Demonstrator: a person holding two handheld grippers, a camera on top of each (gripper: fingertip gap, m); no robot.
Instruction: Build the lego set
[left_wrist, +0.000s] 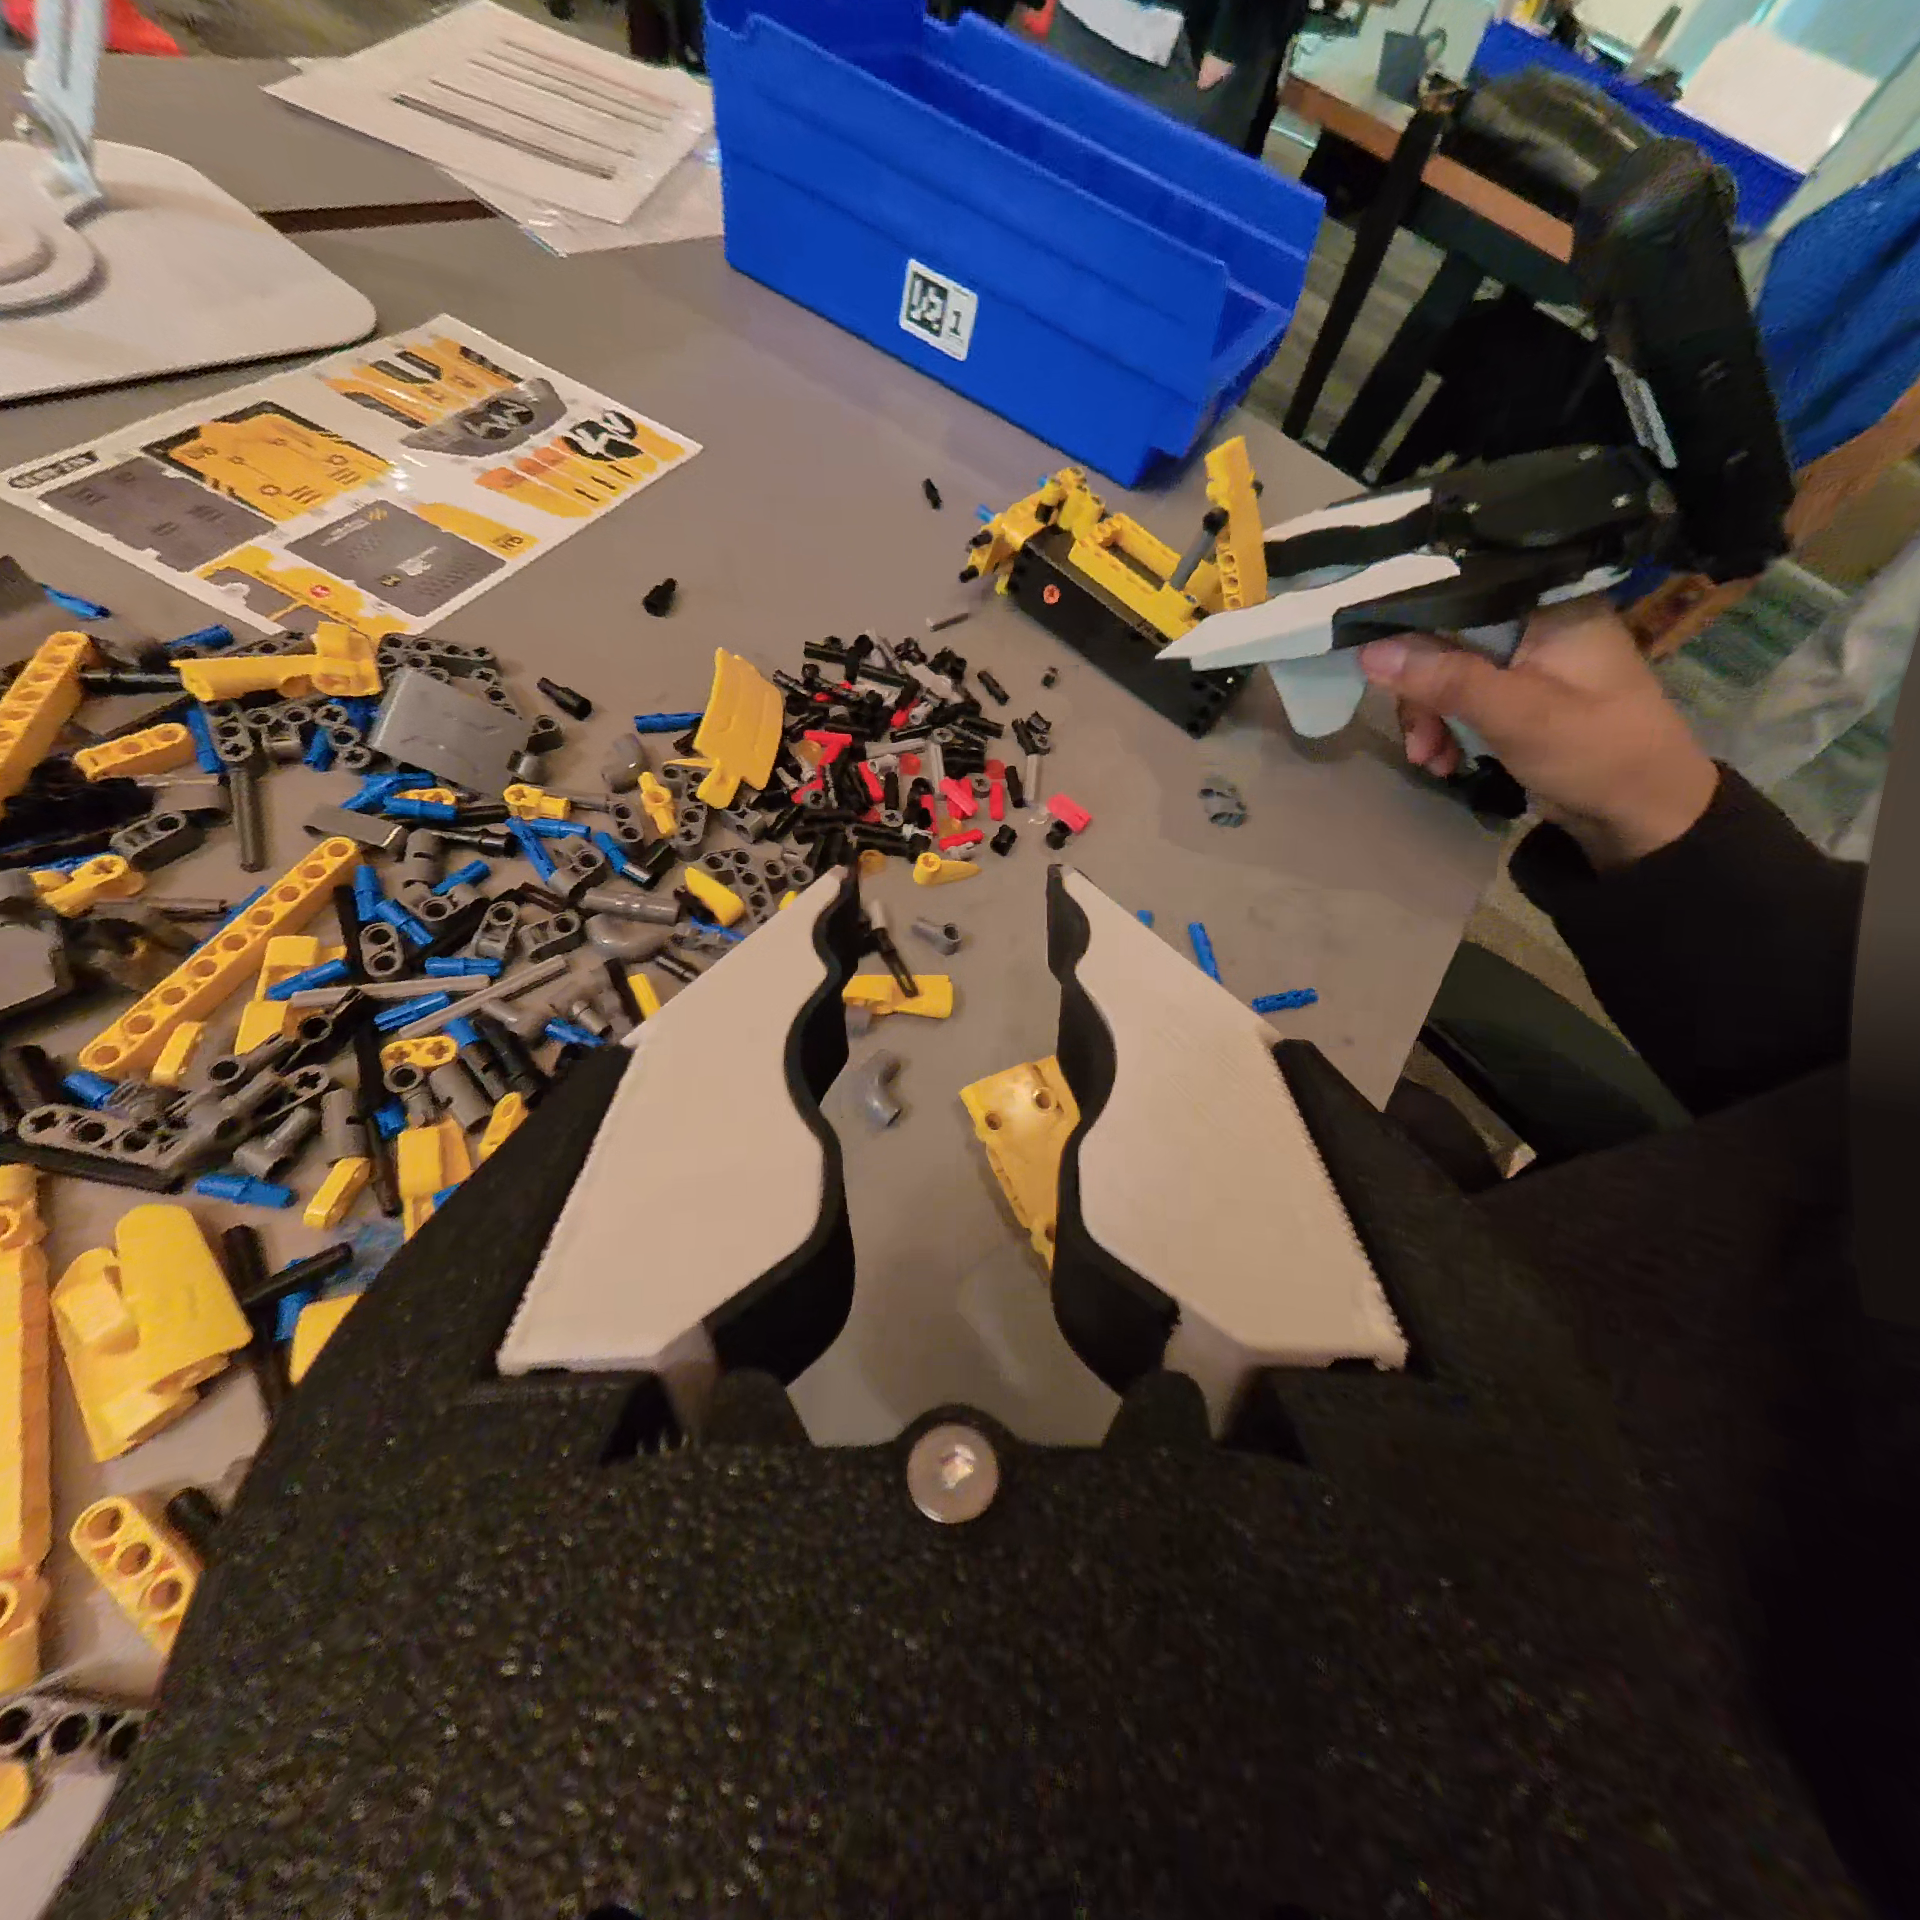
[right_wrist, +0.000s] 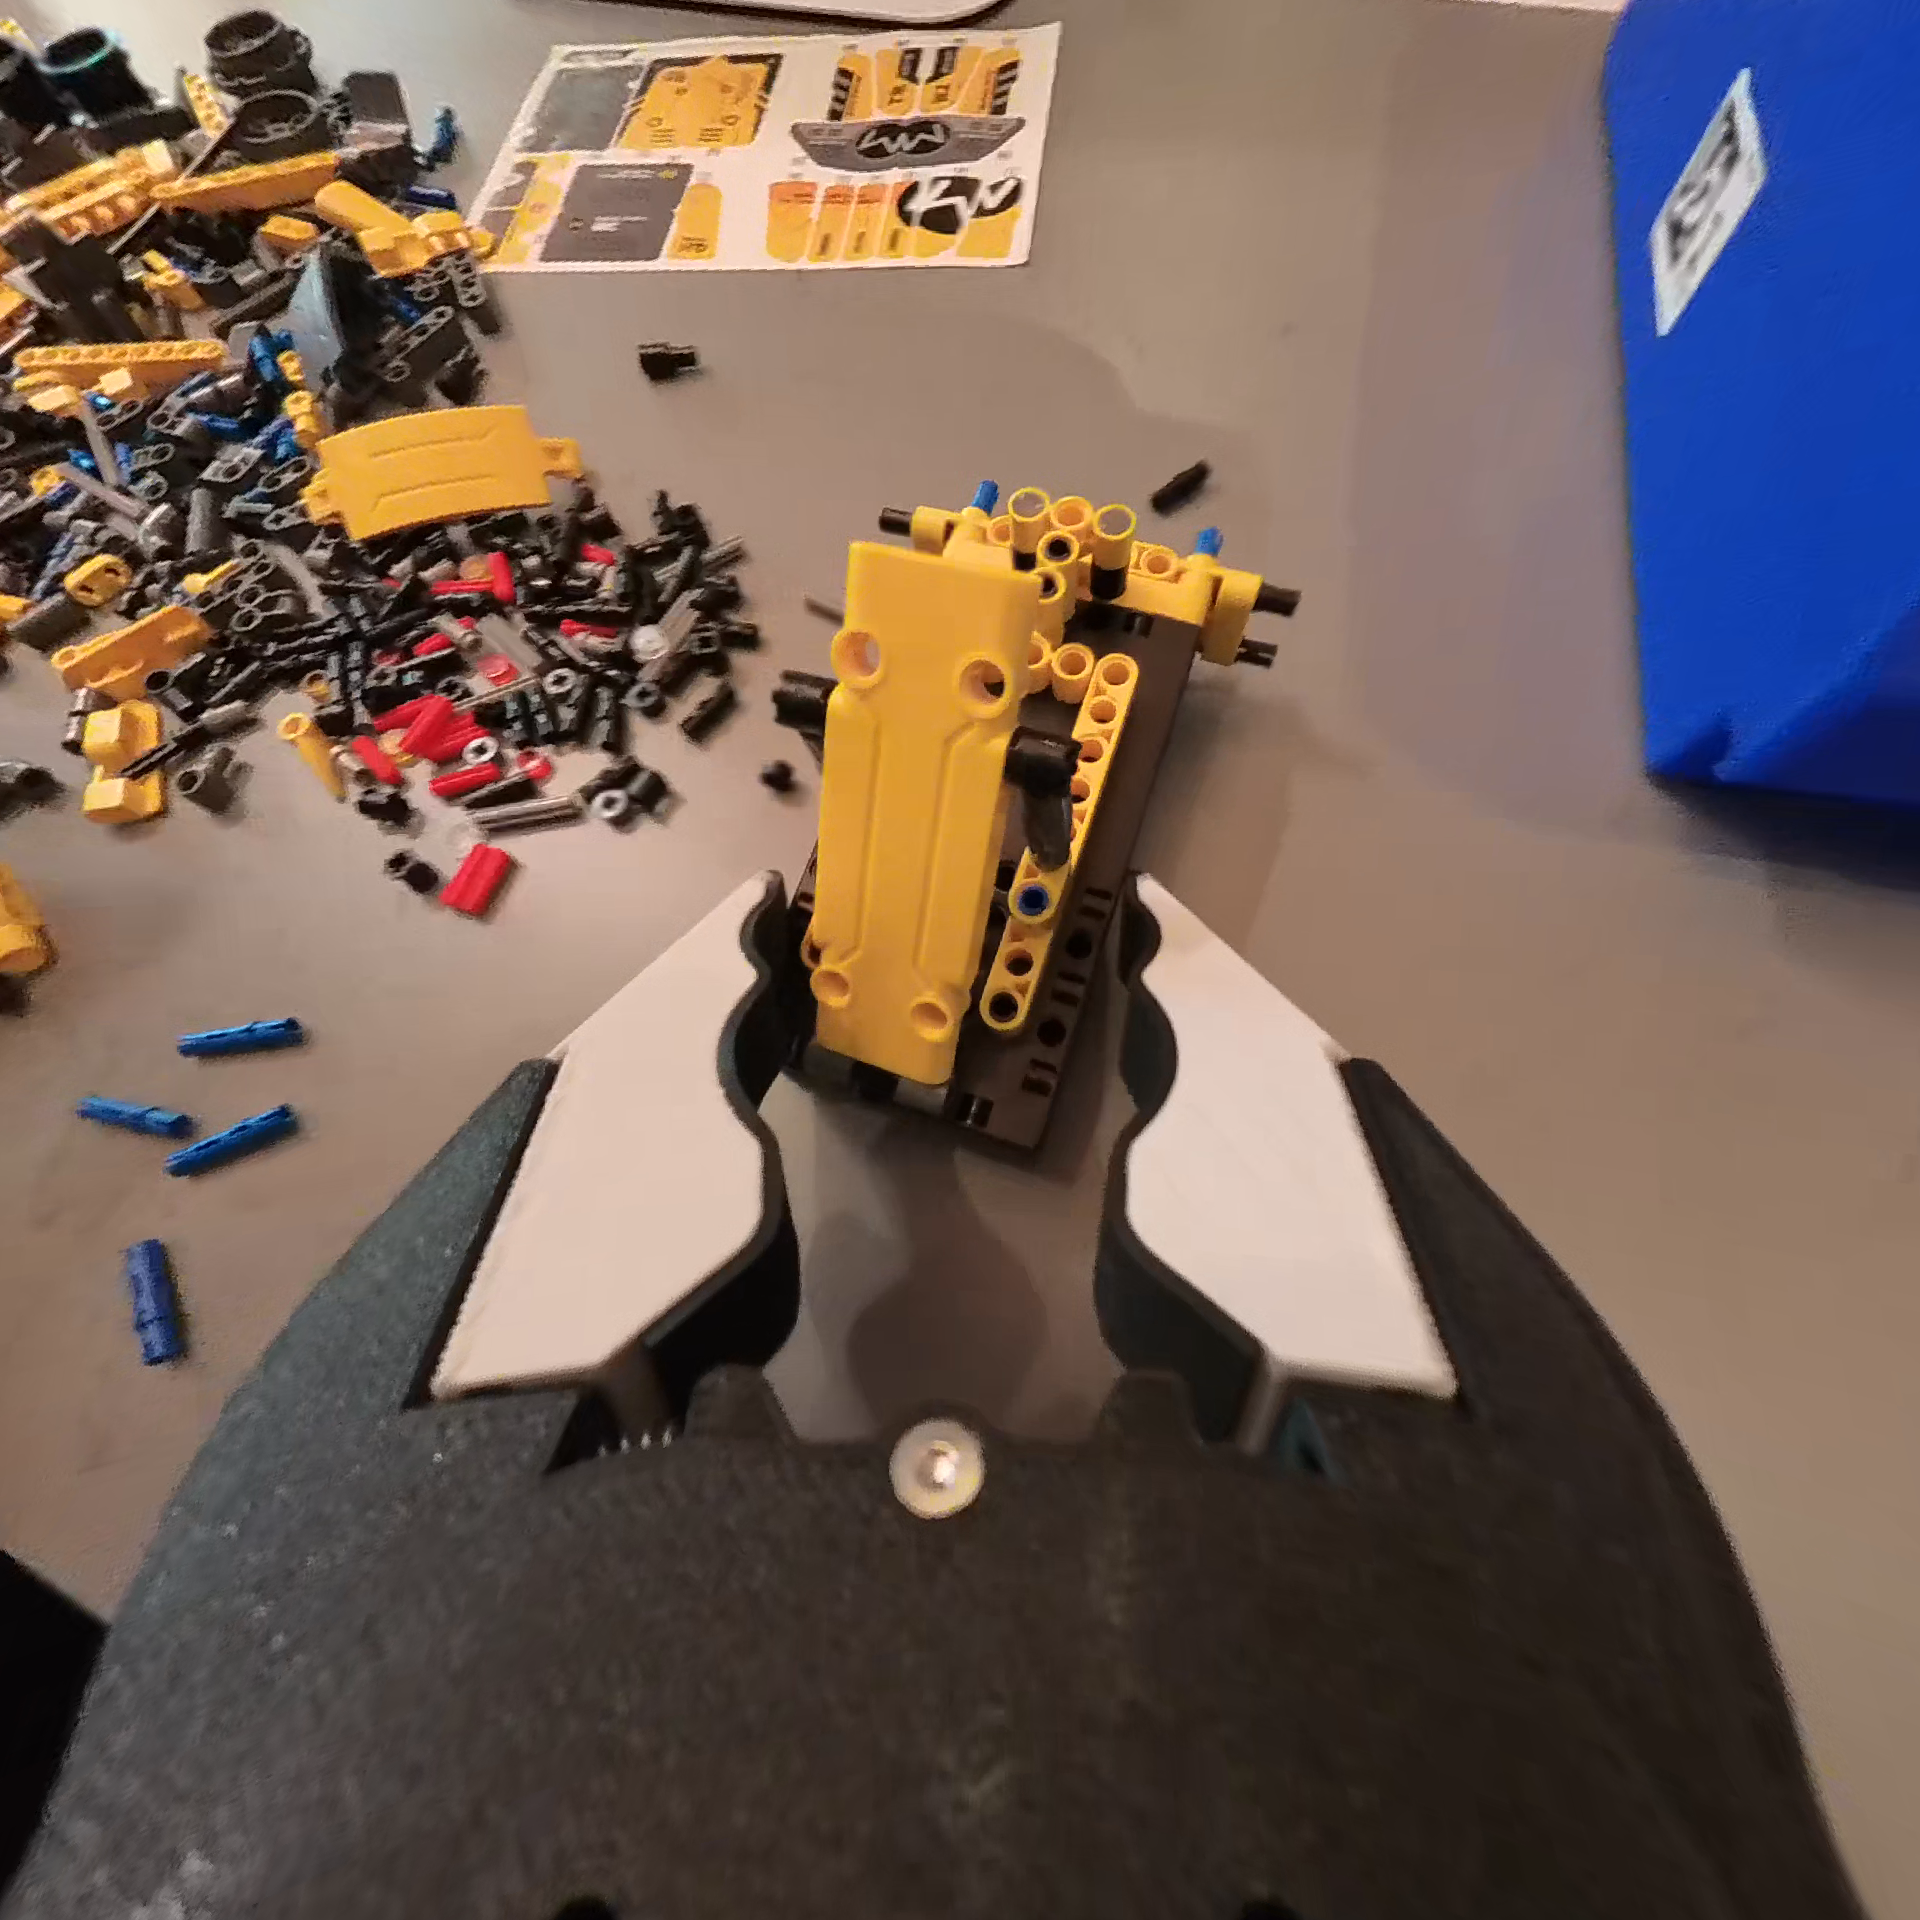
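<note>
Right wrist view: right gripper (right_wrist: 951, 914) spread wide at frame centre, fingertips flanking the near end of a yellow-and-black brick assembly (right_wrist: 925, 831) on the grey table (right_wrist: 1403, 1039), contact unclear. Loose-parts pile (right_wrist: 343, 623) at left, sticker sheet (right_wrist: 769, 156) at top, blue bin (right_wrist: 1766, 468) at right. Left wrist view: left gripper (left_wrist: 951, 883) spread, empty, above scattered pieces.

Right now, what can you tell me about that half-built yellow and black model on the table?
The half-built model is plastic toy-brick construction: a black frame base, yellow holed beams, a long yellow panel on top, black and blue pins sticking out at the far end. It rests on the grey table near the blue bin, its near end between the open right gripper fingers; contact is unclear.
</note>
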